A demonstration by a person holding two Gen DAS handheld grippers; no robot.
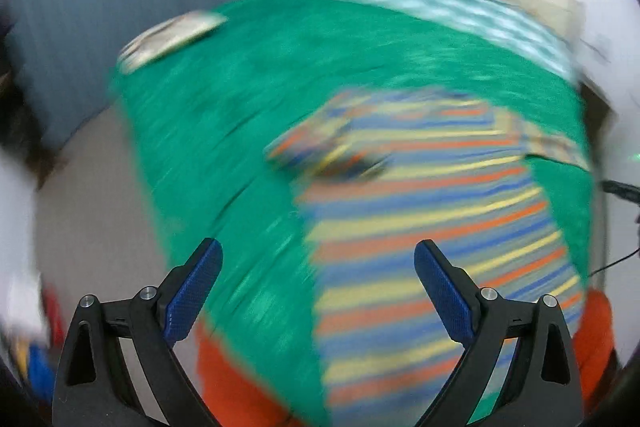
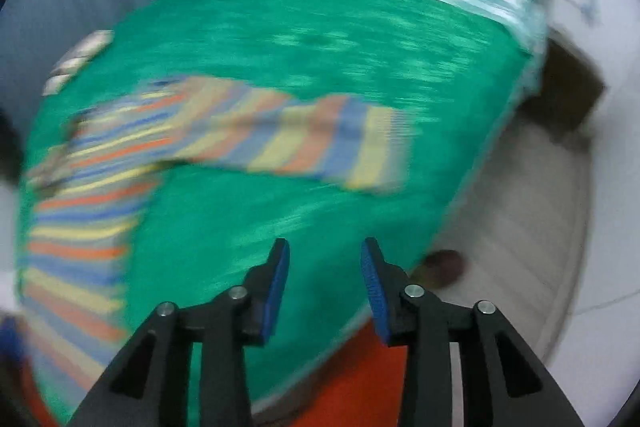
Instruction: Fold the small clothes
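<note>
Striped shirt [image 1: 432, 227] spread flat on green bedspread [image 1: 248, 99], body at 12 to 3 o'clock ahead of left gripper [image 1: 318, 291], probably laid out for folding. Sleeve [image 2: 320, 143] stretches toward 12 o'clock above right gripper [image 2: 324, 287]. Left jaws wide open, right jaws half open; both empty, above bed.

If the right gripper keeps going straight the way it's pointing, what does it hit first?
Most likely the bare green bedspread: the open right gripper points at it. The striped shirt sleeve lies farther along. The blur leaves depth uncertain.
</note>
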